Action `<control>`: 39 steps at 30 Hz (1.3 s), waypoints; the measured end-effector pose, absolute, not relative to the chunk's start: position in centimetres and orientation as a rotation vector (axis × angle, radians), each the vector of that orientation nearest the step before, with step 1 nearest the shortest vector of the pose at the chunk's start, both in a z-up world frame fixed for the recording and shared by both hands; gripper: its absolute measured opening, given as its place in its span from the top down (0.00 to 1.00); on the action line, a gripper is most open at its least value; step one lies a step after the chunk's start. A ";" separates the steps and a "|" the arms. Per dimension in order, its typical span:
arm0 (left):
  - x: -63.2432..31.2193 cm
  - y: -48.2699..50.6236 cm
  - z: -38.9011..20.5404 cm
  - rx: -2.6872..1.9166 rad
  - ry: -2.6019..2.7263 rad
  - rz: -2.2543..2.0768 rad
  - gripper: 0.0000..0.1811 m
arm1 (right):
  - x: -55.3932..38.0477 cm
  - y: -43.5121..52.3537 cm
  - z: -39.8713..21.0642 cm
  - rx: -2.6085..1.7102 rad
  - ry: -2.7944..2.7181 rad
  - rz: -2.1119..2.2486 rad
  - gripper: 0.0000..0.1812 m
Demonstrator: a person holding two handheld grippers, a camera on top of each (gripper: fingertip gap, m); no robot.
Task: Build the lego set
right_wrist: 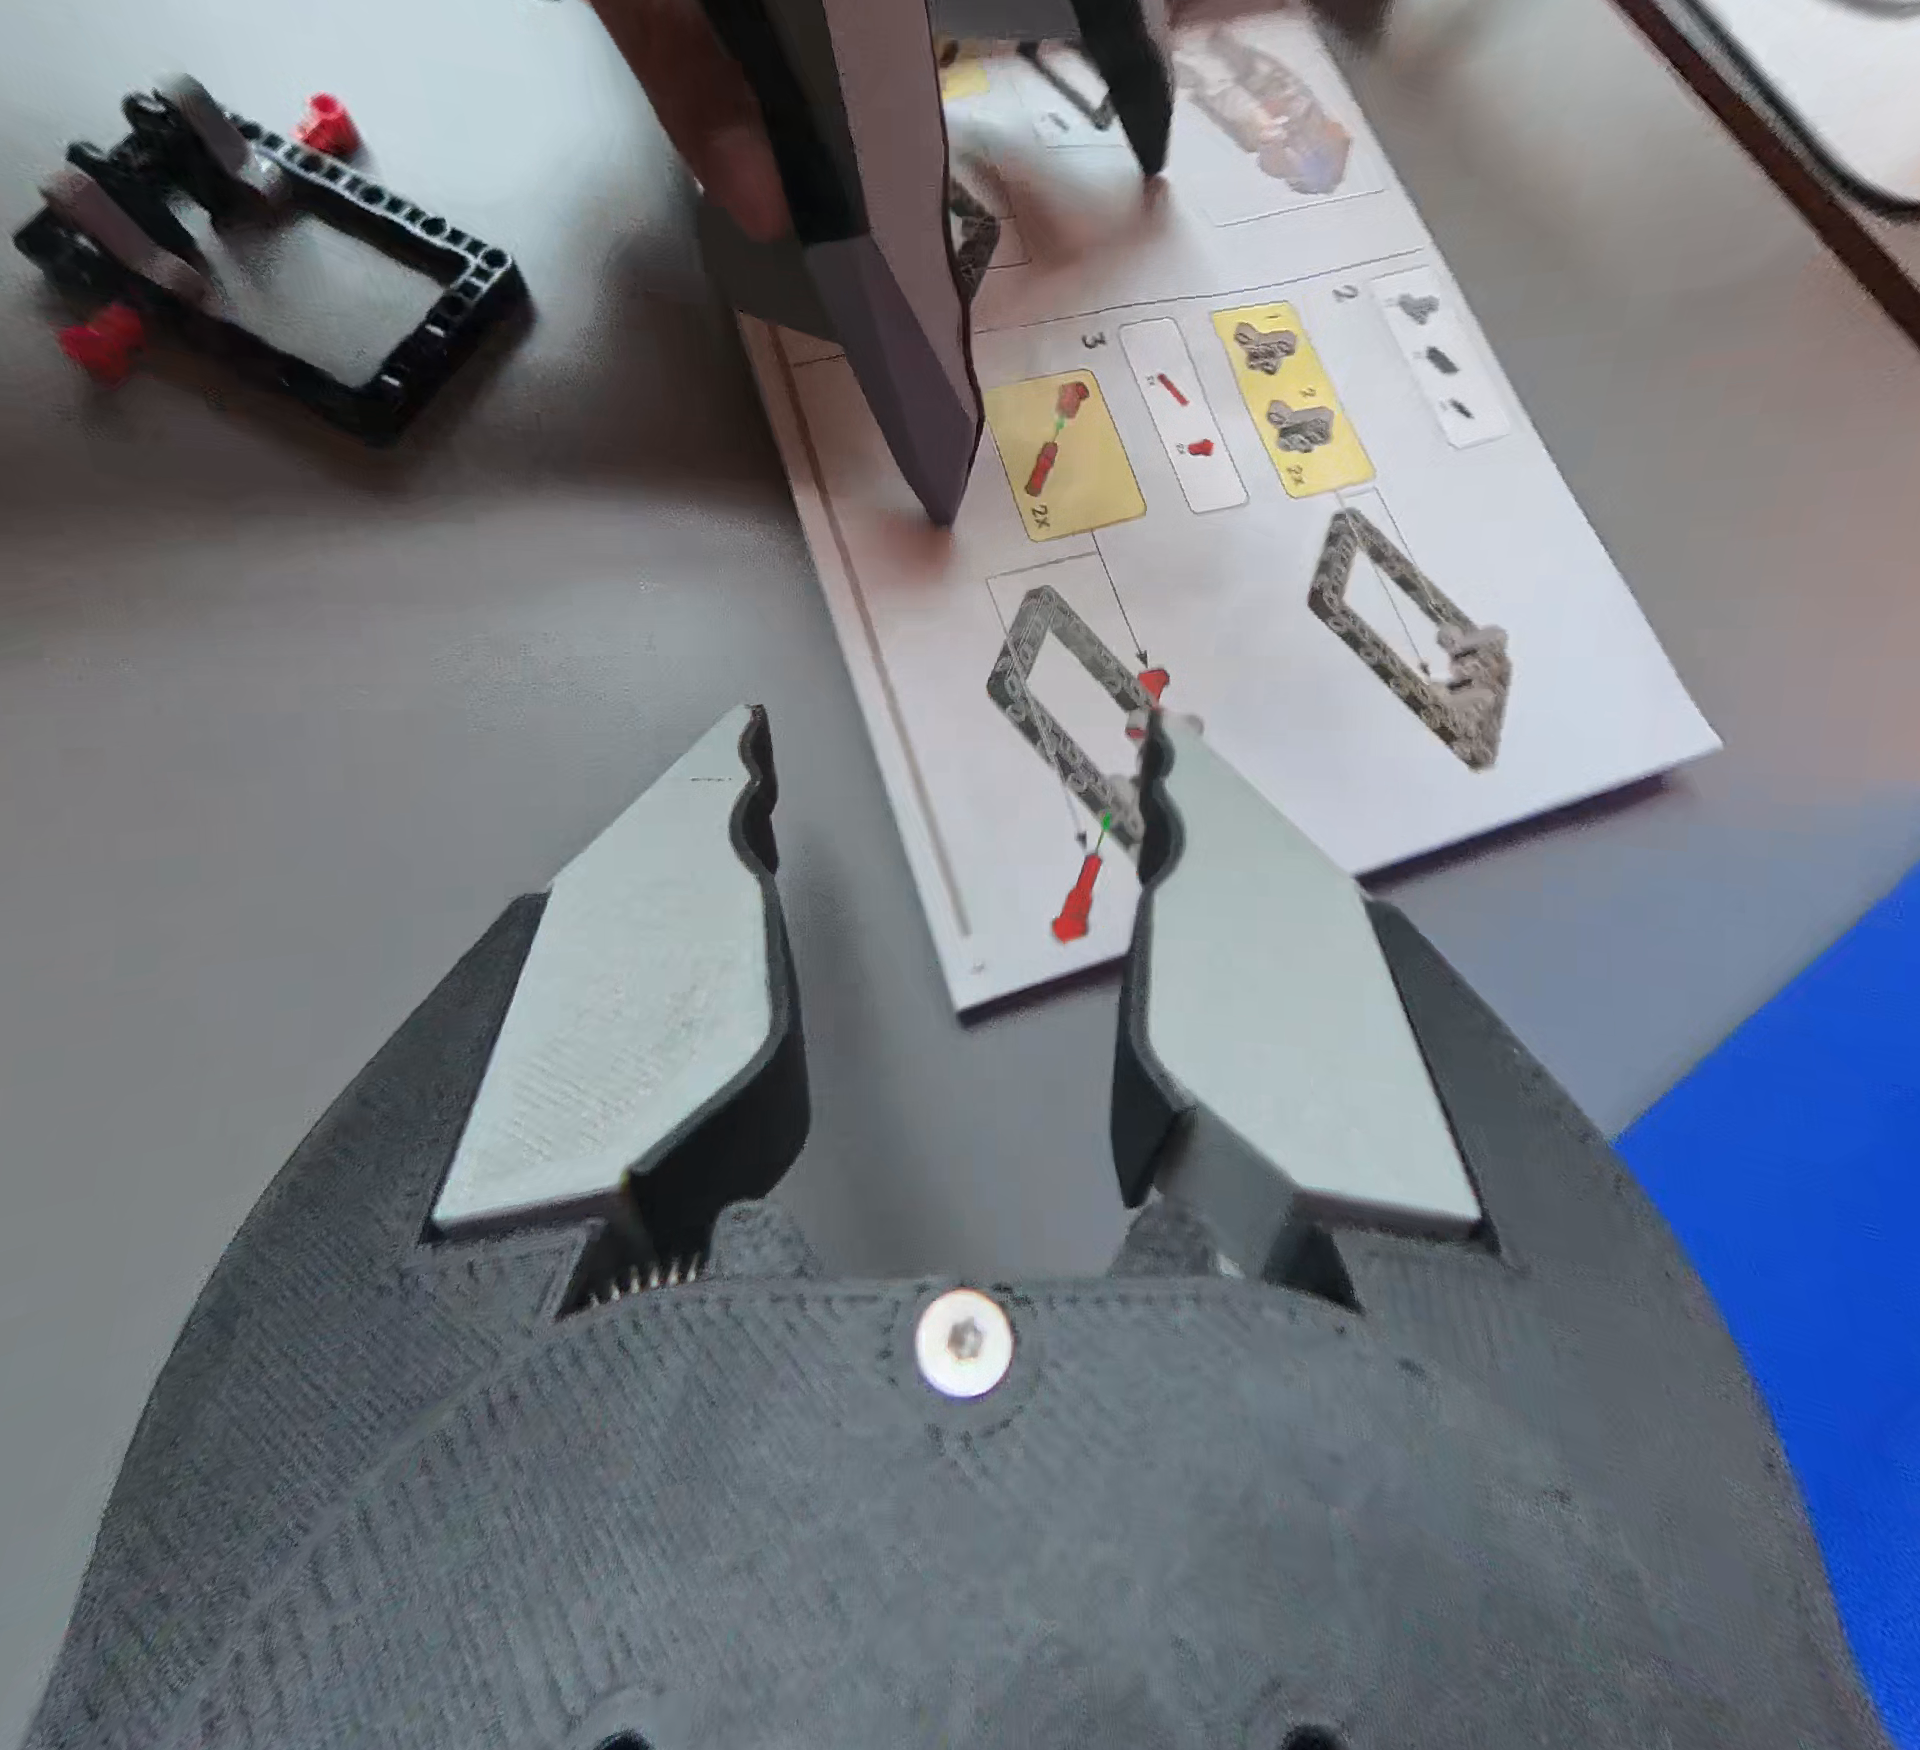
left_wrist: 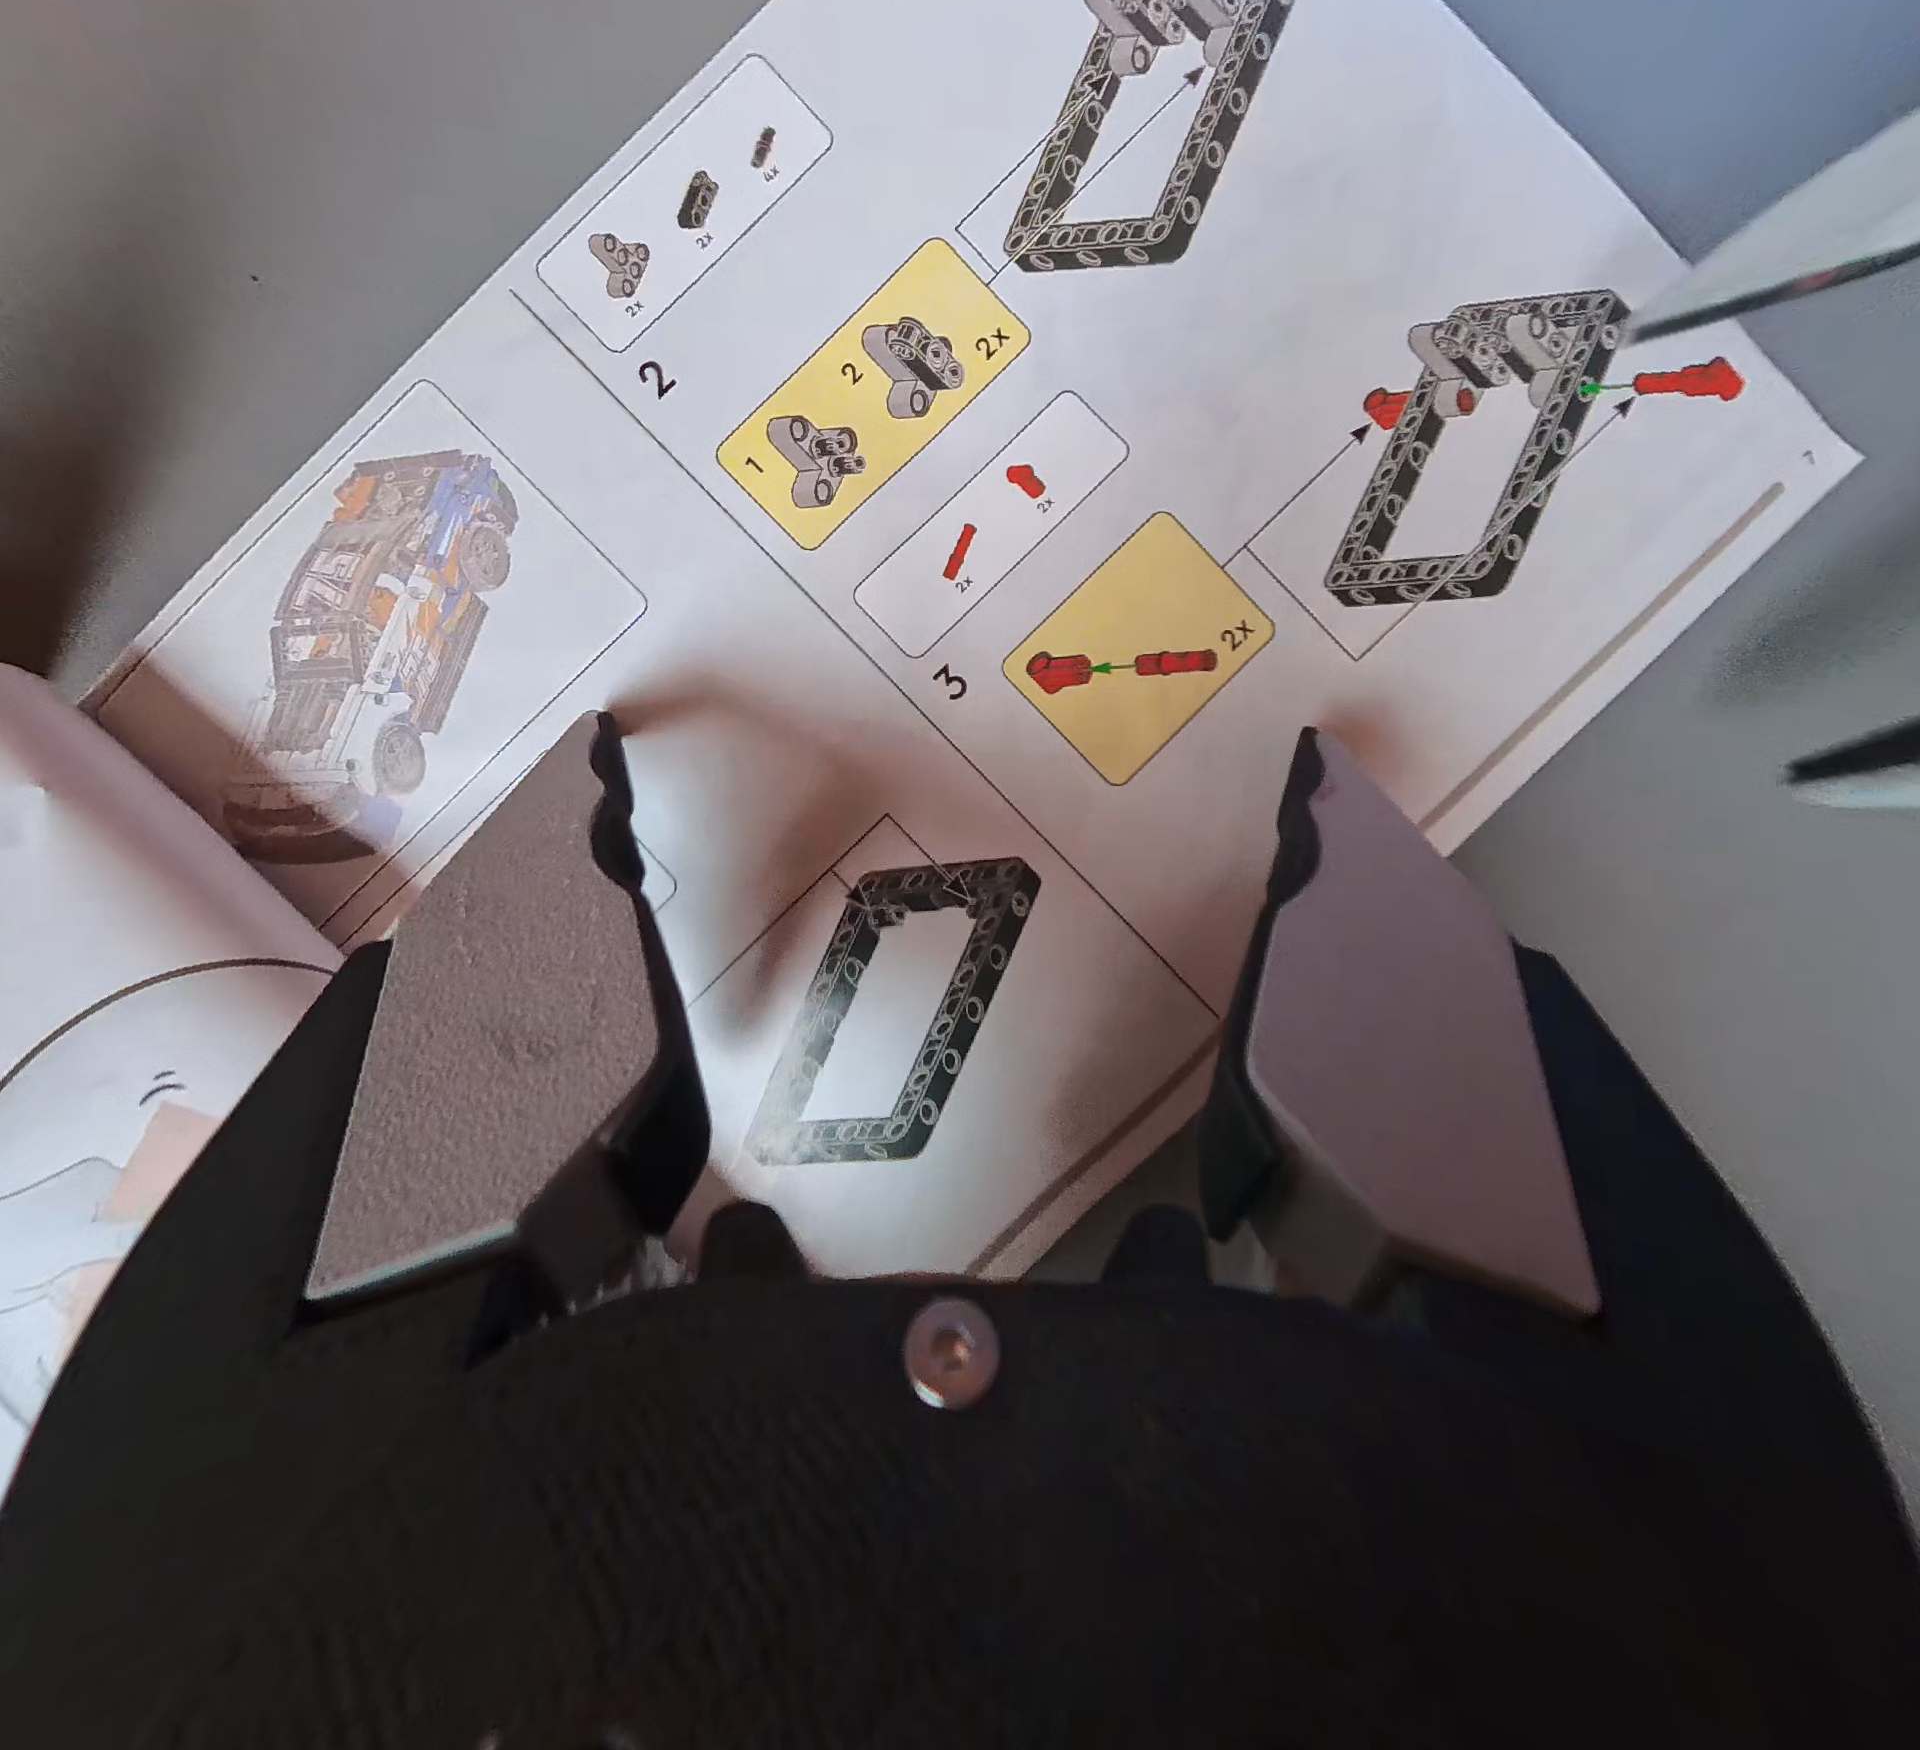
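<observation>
1. Right wrist view showed the right gripper [right_wrist: 951,755] low in the frame over the grey counter [right_wrist: 416,661], its jaws spread and empty.
2. The black lego frame [right_wrist: 281,277] was seen at the upper left of that view, lying flat, well apart from the jaws. Its long axis ran from upper left to lower right, with the grey connectors at its far left end.
3. One frame was counted, with two red pins [right_wrist: 101,339] showing at its sides, one near the upper edge and one at the lower left.
4. One instruction booklet [right_wrist: 1247,557] lay open at the upper right of that view.
5. The left gripper [left_wrist: 956,739] was seen with jaws spread, one tip appearing to touch the page, nothing pinched. In the left wrist view the frame was not seen.
6. Both grippers were judged to be well apart from the frame; which one was nearer could not be told.
</observation>
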State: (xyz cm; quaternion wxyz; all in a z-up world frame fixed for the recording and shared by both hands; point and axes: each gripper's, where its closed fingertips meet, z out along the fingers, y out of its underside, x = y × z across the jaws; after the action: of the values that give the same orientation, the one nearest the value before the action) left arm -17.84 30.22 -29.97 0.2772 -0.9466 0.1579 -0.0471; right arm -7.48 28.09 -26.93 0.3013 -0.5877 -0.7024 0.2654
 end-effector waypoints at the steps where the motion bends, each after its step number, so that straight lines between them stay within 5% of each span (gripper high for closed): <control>1: -17.9 29.9 -30.0 -2.528 0.418 -0.131 0.32 | -8.1 28.2 -27.4 -1.568 -1.913 0.685 0.66; 11: -17.8 26.0 -29.1 -2.440 0.498 -0.216 0.34 | -8.5 27.4 -29.4 -1.539 -2.314 0.559 0.71; 15: -17.3 24.9 -28.8 -2.431 0.518 -0.309 0.31 | -8.8 28.8 -29.2 -1.503 -2.374 0.336 0.49; 26: -17.3 24.5 -29.0 -2.384 0.572 -0.334 0.26 | -9.1 28.9 -29.8 -1.500 -2.559 0.361 0.53; 31: -17.2 24.5 -28.7 -2.379 0.561 -0.363 0.28 | -8.3 27.2 -28.9 -1.567 -2.620 0.559 0.75; 35: -15.2 23.9 -27.5 -2.354 0.591 -0.548 0.50 | -7.9 26.6 -28.7 -1.597 -2.616 0.668 0.84; 37: -15.0 23.9 -27.5 -2.369 0.599 -0.549 0.51 | -7.7 26.3 -28.4 -1.603 -2.617 0.717 0.86; 39: -14.8 24.0 -27.5 -2.360 0.640 -0.506 0.58 | -7.4 25.9 -27.8 -1.592 -2.637 0.741 0.99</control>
State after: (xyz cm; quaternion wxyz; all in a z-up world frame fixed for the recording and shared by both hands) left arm -14.82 24.01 -27.51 0.3167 -0.8965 0.2432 -0.1921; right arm -7.39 25.87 -27.83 -0.0135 -0.5025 -0.8323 0.2338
